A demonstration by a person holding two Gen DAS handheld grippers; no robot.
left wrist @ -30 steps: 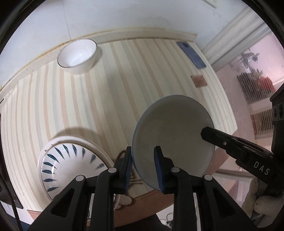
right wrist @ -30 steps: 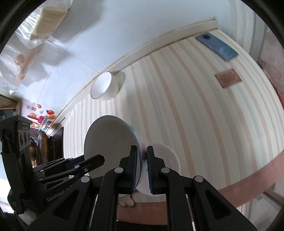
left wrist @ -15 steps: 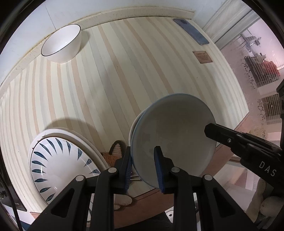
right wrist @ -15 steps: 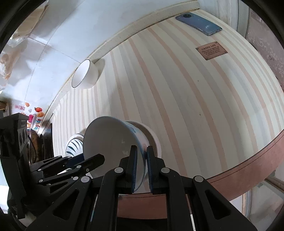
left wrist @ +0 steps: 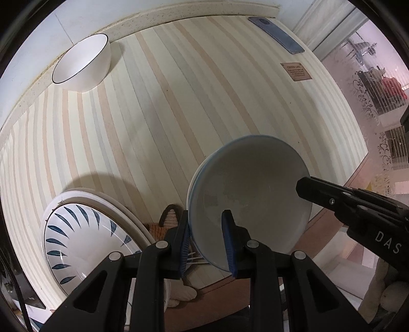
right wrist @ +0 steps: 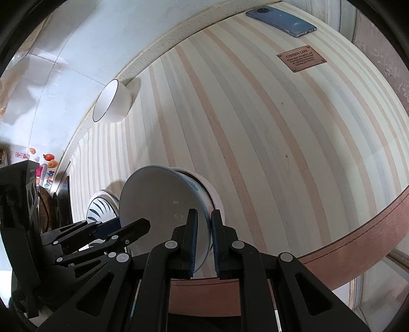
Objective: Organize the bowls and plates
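Observation:
A blue-rimmed grey-white bowl point(left wrist: 250, 194) point(right wrist: 158, 204) hangs between both grippers, just over the striped table. My left gripper point(left wrist: 207, 224) is shut on its near rim, one pad inside and one outside. On the opposite rim my right gripper point(right wrist: 204, 219) is shut, showing as a black finger point(left wrist: 306, 186) in the left wrist view. Under the held bowl sits a second white bowl point(right wrist: 216, 190), and only its edge shows. Whether the two touch is not visible. A stack of plates point(left wrist: 84, 245) point(right wrist: 102, 206), topped by one with blue leaves, lies to the left.
A white bowl with a thin dark rim point(left wrist: 81, 63) point(right wrist: 112, 102) stands at the back by the wall. A blue phone point(left wrist: 276, 35) point(right wrist: 281, 18) and a brown plaque point(left wrist: 296, 72) point(right wrist: 301, 60) lie at the far right. The table's brown front edge point(right wrist: 332, 245) runs close by.
Both grippers have sunk toward the table with the bowl held between them. It now sits down over the white bowl beneath. The grips have not changed.

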